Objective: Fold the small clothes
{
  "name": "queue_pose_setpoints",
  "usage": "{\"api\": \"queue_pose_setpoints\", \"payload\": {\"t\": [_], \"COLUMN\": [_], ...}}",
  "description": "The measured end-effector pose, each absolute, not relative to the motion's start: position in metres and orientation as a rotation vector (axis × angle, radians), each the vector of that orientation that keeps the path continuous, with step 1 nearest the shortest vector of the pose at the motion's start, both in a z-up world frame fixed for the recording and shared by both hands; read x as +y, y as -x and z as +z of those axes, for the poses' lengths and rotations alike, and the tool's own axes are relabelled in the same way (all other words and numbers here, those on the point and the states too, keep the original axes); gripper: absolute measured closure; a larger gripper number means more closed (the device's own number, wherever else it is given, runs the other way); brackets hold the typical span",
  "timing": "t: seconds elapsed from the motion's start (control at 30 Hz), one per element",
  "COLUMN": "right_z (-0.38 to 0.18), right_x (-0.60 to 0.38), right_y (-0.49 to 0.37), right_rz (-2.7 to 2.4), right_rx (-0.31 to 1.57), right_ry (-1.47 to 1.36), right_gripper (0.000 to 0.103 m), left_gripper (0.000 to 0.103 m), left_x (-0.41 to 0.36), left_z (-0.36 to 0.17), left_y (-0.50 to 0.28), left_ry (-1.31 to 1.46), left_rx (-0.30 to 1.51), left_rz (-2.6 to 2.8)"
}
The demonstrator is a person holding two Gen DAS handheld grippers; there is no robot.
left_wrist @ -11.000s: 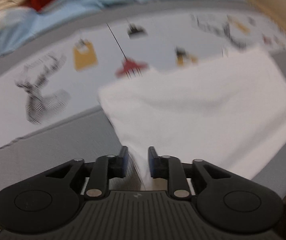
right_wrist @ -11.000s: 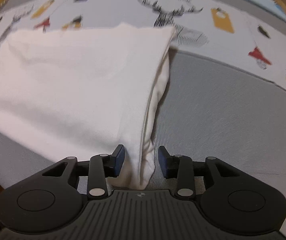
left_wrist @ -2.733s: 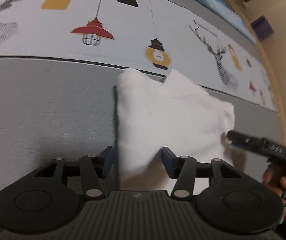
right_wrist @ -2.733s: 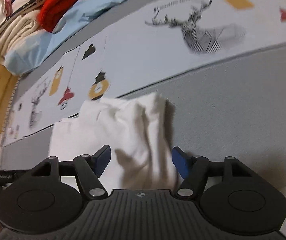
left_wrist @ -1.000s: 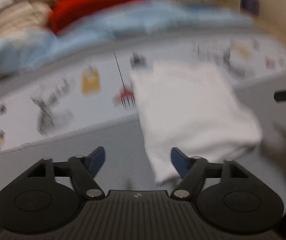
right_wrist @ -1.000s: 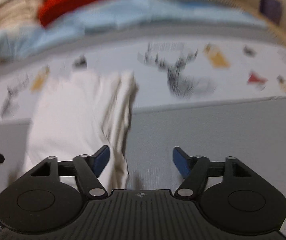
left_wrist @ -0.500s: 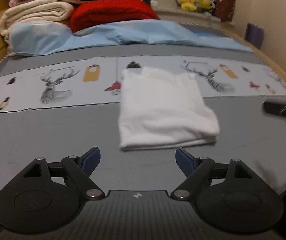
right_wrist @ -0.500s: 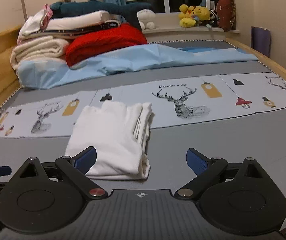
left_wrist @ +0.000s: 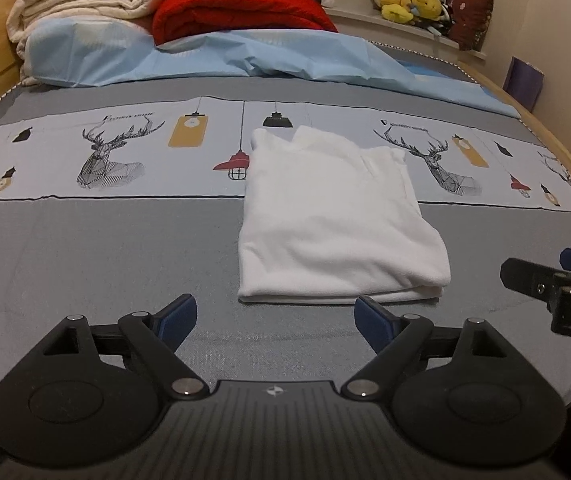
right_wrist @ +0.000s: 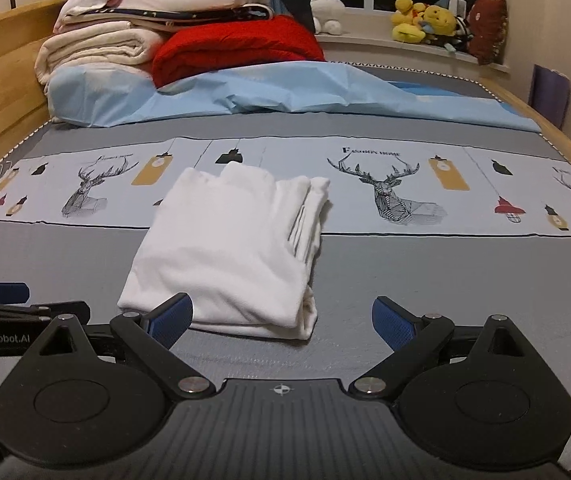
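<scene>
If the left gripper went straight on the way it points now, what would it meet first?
Probably the near folded edge of the white folded garment, which lies just ahead between the open jaws of the left gripper. Depth is unclear; it might touch the grey bedsheet just short of it.

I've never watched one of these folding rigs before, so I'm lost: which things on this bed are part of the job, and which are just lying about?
Part of the job:
- white garment, folded, lying free on the bed
- left gripper, opening, nothing between its fingers
- right gripper, open, empty

Just lying about:
- red blanket
- cream blankets
- light blue sheet
- yellow plush toys
</scene>
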State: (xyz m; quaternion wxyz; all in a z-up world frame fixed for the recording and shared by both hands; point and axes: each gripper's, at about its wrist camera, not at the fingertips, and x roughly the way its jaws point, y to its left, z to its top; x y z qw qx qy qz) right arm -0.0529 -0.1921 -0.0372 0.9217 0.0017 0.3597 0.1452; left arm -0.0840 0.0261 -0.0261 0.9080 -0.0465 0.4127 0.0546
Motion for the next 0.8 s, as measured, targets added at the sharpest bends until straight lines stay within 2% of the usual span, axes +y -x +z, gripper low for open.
{"api": "queue_pose_setpoints", "payload": {"t": [0.8], "right_z": [-0.0365], "right_x": [-0.1921], "right_y": [0.0537], "right_rz": [0.306], "right_rx": [0.742], "right_ry": [0.001], "right_gripper": [0.006], "left_gripper": [0.013], "left_x": [0.0293], "left_z": [-0.0250], "left_y": [0.0858], "left_ry": [0.108], "left_rx": [0.844], "left_rz": [0.105]}}
